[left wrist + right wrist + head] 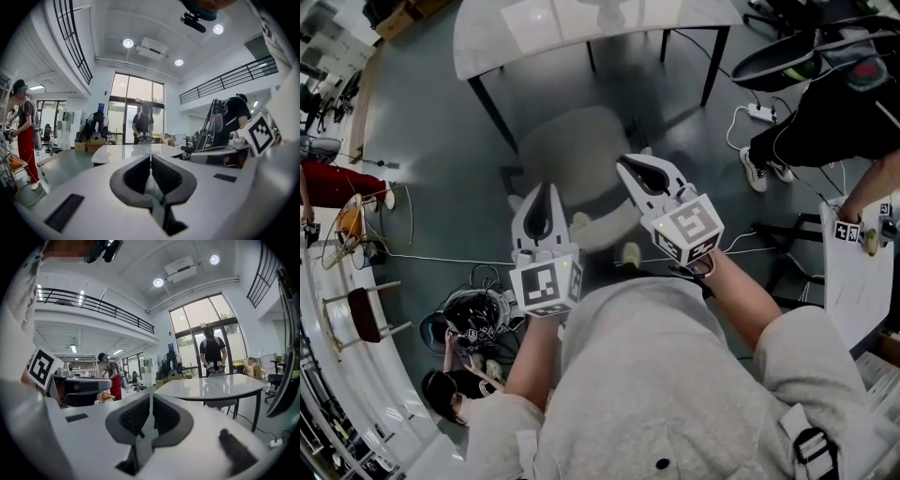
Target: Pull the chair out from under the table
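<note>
You're standing in a tall, open lab hall. A railed mezzanine (93, 303), big glass doors (136, 98) and a floor power strip (759, 112) surround you.

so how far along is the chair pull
Done: the chair seat shows mostly clear of the table edge, though whether it was pulled there can't be told. In hand: nothing; left tongs and right tongs are shut and empty, off the chair. Left: maybe nothing.
</note>
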The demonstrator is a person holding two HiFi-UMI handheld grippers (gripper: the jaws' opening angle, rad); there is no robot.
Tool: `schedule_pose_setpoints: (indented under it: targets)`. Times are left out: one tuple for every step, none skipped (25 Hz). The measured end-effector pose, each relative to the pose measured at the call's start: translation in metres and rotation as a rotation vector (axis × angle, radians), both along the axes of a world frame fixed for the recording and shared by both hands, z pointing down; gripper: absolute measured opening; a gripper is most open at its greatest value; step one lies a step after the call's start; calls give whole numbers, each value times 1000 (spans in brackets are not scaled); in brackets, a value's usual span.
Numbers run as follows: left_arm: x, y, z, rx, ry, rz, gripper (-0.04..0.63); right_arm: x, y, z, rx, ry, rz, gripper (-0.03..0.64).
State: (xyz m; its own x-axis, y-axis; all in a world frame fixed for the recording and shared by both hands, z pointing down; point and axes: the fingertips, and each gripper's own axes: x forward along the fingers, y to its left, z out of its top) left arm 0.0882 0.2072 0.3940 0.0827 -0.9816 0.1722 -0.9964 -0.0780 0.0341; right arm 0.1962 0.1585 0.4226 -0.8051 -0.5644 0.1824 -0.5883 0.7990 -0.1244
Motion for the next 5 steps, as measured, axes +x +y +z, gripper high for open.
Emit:
schedule_pose_setpoints:
  targets:
    - [0, -1, 1, -1, 2, 0, 23, 0, -1, 1, 0, 3, -2, 38]
    - [0, -1, 1, -2, 3, 2, 23, 0, -2, 2, 0, 5, -3, 38]
    - [1, -2, 2, -4, 4, 3, 23, -1, -3, 2, 0, 7, -4, 38]
    - [0, -2, 3, -6, 4, 5, 23, -1, -5, 3, 0, 7, -5, 38]
    - [0, -3, 4, -8, 4, 7, 23, -2, -6, 3, 1, 8, -5, 38]
